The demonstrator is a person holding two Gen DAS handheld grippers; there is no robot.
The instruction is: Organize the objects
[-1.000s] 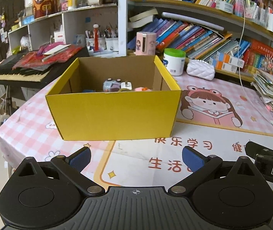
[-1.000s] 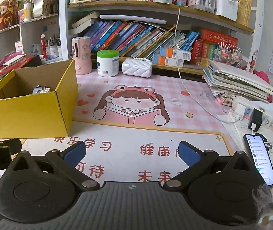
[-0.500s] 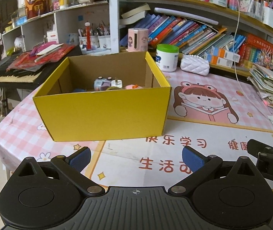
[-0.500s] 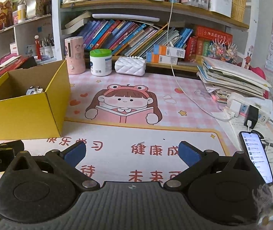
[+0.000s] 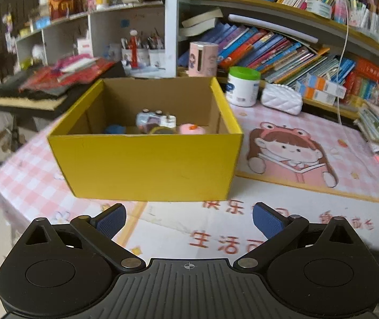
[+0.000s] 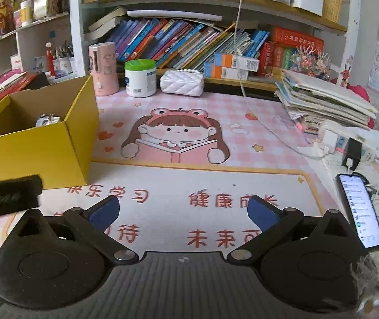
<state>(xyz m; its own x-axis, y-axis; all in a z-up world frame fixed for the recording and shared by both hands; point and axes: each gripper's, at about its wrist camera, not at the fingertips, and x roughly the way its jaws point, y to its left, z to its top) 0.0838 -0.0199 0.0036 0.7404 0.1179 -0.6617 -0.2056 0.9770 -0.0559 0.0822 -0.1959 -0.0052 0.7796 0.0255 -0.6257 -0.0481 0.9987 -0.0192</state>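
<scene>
Hard to read in full: contents of the yellow cardboard box, half hidden behind its near wall. Showing above that wall in the left wrist view — a pale blue toy car, a pink rounded toy just right of it, a blue scrap to its left, too little visible to name. From the right wrist view only the top of the toy car peeks over the rim of the box, cut off at the left edge. Blurred all along the left side of the left view, shelves and a dark keyboard included.

Left gripper spread wide, nothing between its blue pads, hovering above the printed table mat; box straight ahead of it, near but apart, standing upright on the mat. Right gripper likewise spread wide and empty, over the mat's red lettering; box ahead and off to its left. A dark bar at the left of the right view, out of focus.

Behind the box, a green-lidded white tub, a pink cylinder and a white quilted purse. At far right, a lit phone lying flat, beside a stack of books.
</scene>
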